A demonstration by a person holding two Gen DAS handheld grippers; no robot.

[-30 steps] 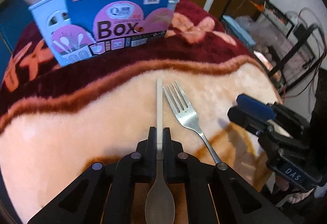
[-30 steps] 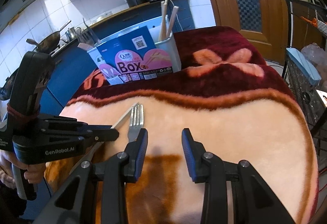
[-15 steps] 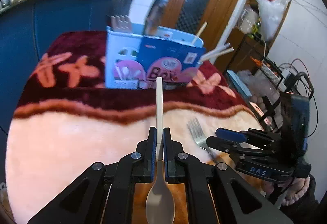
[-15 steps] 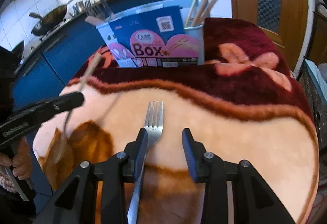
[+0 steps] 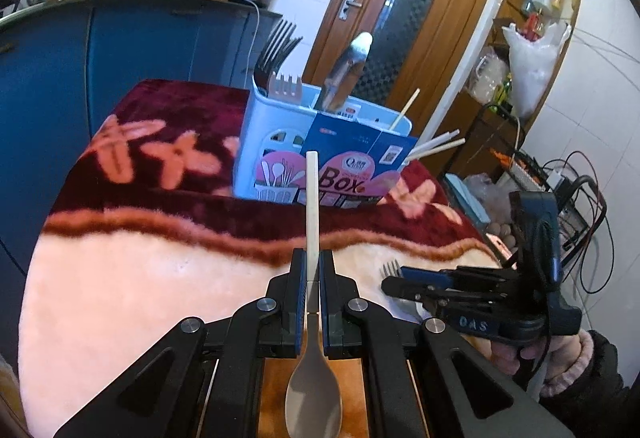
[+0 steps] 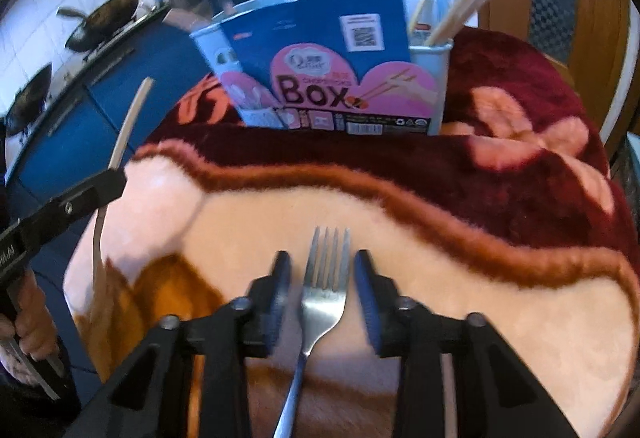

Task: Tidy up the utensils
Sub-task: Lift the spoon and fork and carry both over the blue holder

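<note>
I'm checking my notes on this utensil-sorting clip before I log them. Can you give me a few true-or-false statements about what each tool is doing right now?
1. The left tool is shut on the spoon. True.
2. The fork is clamped in the right tool. False: it lies on the blanket between open fingers.
3. The utensil box holds chopsticks at its right end. True.
4. The spoon's bowl points toward the box. False: its handle does.
5. The box lies tipped over. False: it stands upright.
</note>
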